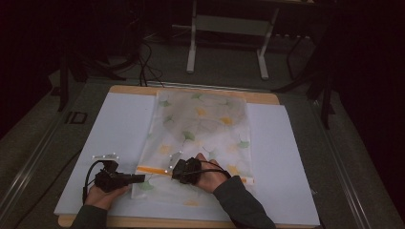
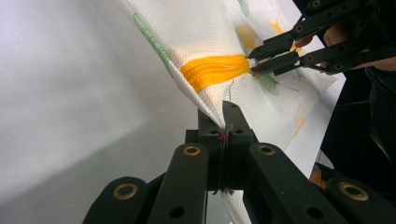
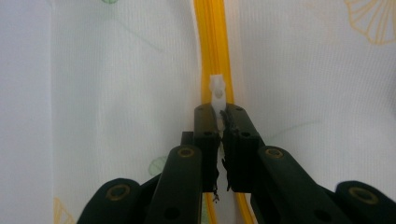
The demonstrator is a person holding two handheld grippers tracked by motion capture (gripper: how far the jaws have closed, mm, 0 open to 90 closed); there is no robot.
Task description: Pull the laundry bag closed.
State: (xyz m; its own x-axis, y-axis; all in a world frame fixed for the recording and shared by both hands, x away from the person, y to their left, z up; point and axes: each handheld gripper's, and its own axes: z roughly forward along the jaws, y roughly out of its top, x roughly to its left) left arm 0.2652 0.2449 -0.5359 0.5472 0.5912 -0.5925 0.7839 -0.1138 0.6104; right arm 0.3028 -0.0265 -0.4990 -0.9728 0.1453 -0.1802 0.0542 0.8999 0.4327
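Note:
A white fabric bag printed with green and yellow leaves lies flat on the white board. An orange zipper runs across its near end. My left gripper is shut on the bag's left edge just below the zipper end; in the left gripper view the jaws pinch a raised fold of the bag beside the zipper. My right gripper points left along the zipper. It is shut on the white zipper pull, with the zipper running on ahead. From the left gripper view, the right gripper sits at the zipper's end.
The white board covers a wooden table, with bare board on both sides of the bag. A white table frame stands on the dark floor behind, and cables lie there.

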